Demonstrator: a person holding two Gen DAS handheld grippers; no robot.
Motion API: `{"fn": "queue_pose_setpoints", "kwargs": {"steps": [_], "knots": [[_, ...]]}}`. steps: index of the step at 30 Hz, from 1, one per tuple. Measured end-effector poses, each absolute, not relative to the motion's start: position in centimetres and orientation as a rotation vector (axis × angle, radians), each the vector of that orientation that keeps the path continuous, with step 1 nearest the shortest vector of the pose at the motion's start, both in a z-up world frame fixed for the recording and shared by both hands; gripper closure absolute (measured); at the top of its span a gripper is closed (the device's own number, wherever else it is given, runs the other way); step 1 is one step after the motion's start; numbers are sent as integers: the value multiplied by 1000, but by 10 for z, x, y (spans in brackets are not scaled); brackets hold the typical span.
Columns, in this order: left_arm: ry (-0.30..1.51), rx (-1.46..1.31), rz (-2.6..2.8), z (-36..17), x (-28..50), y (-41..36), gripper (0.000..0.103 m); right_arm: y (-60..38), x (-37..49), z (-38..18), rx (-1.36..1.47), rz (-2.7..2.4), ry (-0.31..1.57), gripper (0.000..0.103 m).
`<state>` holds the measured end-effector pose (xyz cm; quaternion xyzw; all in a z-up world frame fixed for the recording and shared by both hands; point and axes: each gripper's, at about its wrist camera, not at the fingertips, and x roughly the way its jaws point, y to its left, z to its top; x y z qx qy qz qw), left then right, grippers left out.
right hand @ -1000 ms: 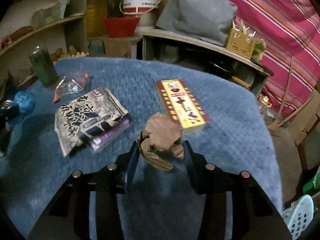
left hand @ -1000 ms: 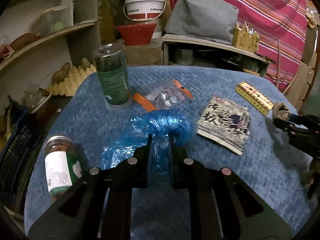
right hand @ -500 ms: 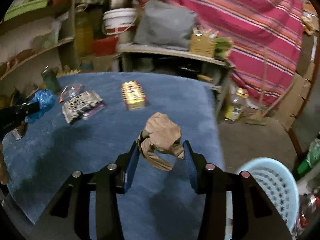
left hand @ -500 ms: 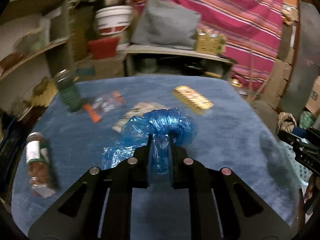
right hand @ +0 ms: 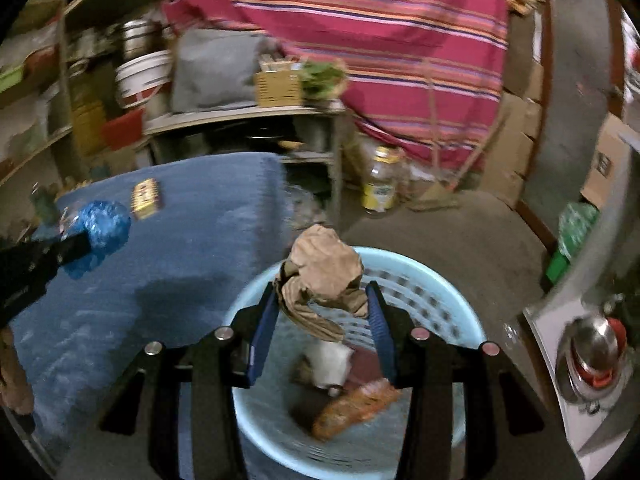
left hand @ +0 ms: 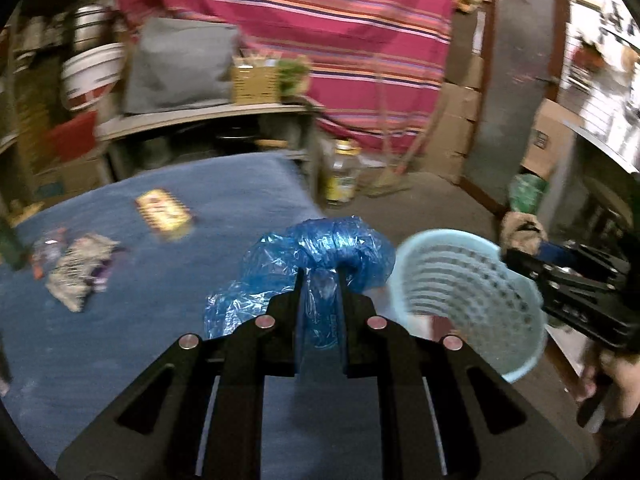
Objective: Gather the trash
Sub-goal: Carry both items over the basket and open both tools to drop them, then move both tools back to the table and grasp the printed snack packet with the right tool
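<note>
The left gripper (left hand: pixel 319 280) is a matte black frame that spreads wide towards the camera, with two slim black fingers (left hand: pixel 298 296) and long slots cut through its flat arms. Four round silver screws sit in a row just behind the fingers. The right gripper (right hand: pixel 322 308) has the same black frame and four silver screws, but its fingers carry blue pads (right hand: pixel 262 332) on their inner faces.

Striped pink curtain (left hand: pixel 320 20) behind cluttered shelves (right hand: pixel 248 114)
</note>
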<state>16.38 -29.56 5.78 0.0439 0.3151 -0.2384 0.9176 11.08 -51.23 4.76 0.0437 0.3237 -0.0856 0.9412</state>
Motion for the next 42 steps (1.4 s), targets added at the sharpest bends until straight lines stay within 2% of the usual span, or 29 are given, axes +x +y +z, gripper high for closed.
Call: {"fn": "queue_pose_setpoints", "kwargs": {"steps": [10, 18, 19, 22, 25, 27, 29, 33, 35, 37, 42], "knots": [[689, 180, -598, 33, 156, -388, 92, -558, 92, 28, 109, -241, 654, 59], [708, 199, -675, 27, 164, -425, 89, -590, 81, 16, 152, -283, 665, 59], [711, 193, -675, 26, 166, -426, 87, -592, 81, 14, 155, -286, 668, 59], [723, 174, -662, 26, 173, -426, 69, -594, 80, 12, 154, -290, 672, 59], [714, 162, -646, 26, 175, -421, 64, -592, 80, 9, 150, -286, 672, 59], [702, 158, -621, 28, 177, -418, 56, -590, 83, 8, 151, -283, 673, 59], [685, 134, -584, 31, 178, -410, 44, -586, 84, 9, 152, -278, 672, 59], [678, 96, -543, 34, 185, -396, 40, -576, 88, 8, 139, -266, 674, 59], [674, 97, -519, 34, 187, -392, 29, -572, 90, 9, 135, -266, 673, 58], [661, 96, -494, 34, 187, -387, 23, -570, 91, 9, 139, -264, 671, 58], [656, 89, -482, 36, 187, -377, 21, -565, 95, 9, 141, -261, 670, 58]]}}
